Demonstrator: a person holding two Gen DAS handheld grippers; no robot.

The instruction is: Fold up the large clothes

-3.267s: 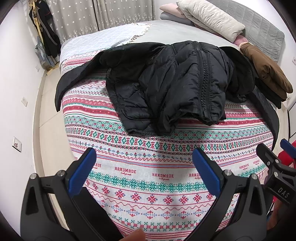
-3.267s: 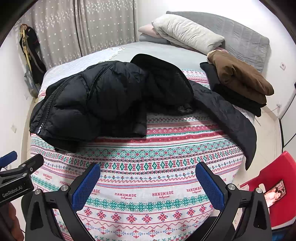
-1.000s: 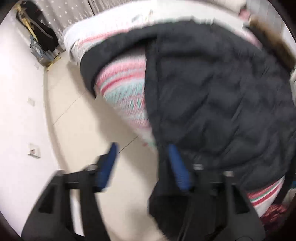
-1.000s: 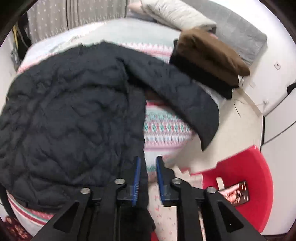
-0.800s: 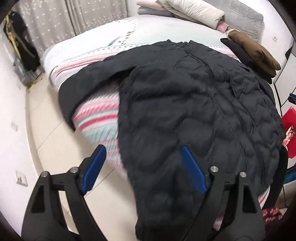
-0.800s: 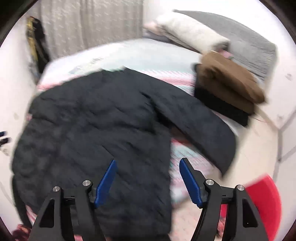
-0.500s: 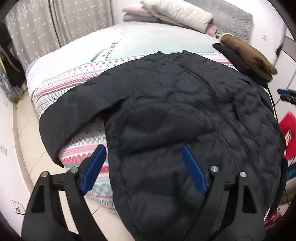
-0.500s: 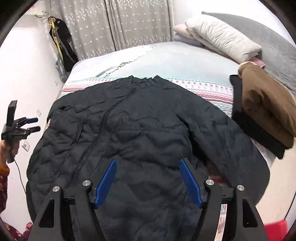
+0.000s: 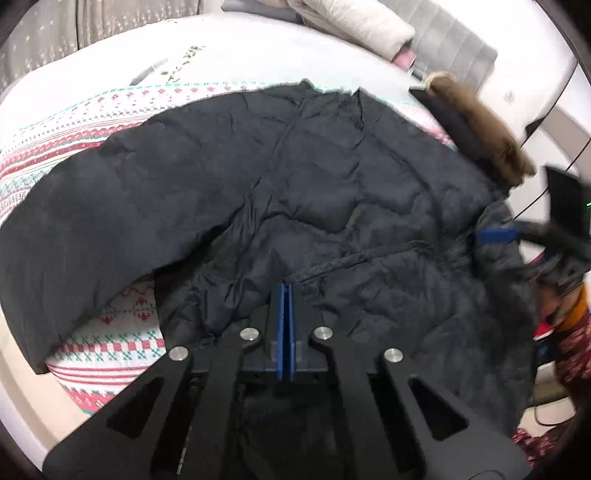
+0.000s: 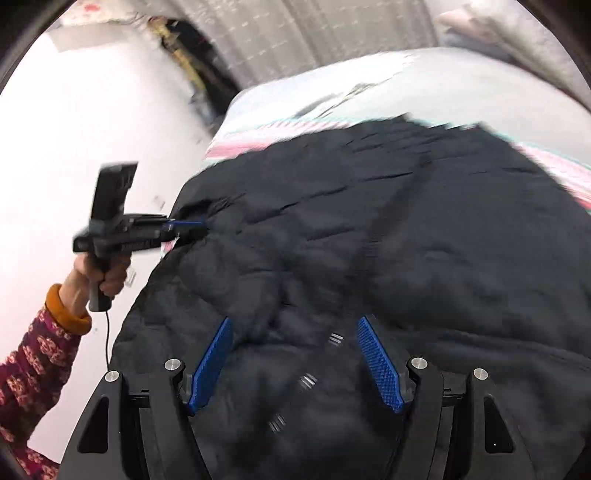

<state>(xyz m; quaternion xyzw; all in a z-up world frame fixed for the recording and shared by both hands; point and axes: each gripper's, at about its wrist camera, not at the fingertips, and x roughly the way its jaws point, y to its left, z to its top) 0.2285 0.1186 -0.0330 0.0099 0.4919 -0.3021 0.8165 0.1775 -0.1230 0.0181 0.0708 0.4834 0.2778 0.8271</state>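
Note:
A large black quilted jacket [image 9: 332, 192] lies spread over the bed, back up, one sleeve [image 9: 74, 236] hanging off the left edge. My left gripper [image 9: 285, 291] is shut on the jacket's lower left hem; in the right wrist view it [image 10: 199, 225] pinches the jacket [image 10: 424, 258] at its left edge. My right gripper [image 10: 295, 332] is open, its blue pads either side of the fabric at the near hem. It shows blurred at the jacket's right edge in the left wrist view [image 9: 495, 235].
The bed has a patterned knit blanket [image 9: 110, 332] and a grey cover [image 9: 258, 51]. Pillows [image 9: 354, 22] lie at the headboard. A folded brown garment [image 9: 484, 129] lies at the bed's right side. Curtains [image 10: 332, 33] hang behind.
My left gripper has closed on the jacket's hem. My right gripper has dropped low to the jacket's near edge, still open. Both views are closer to the fabric.

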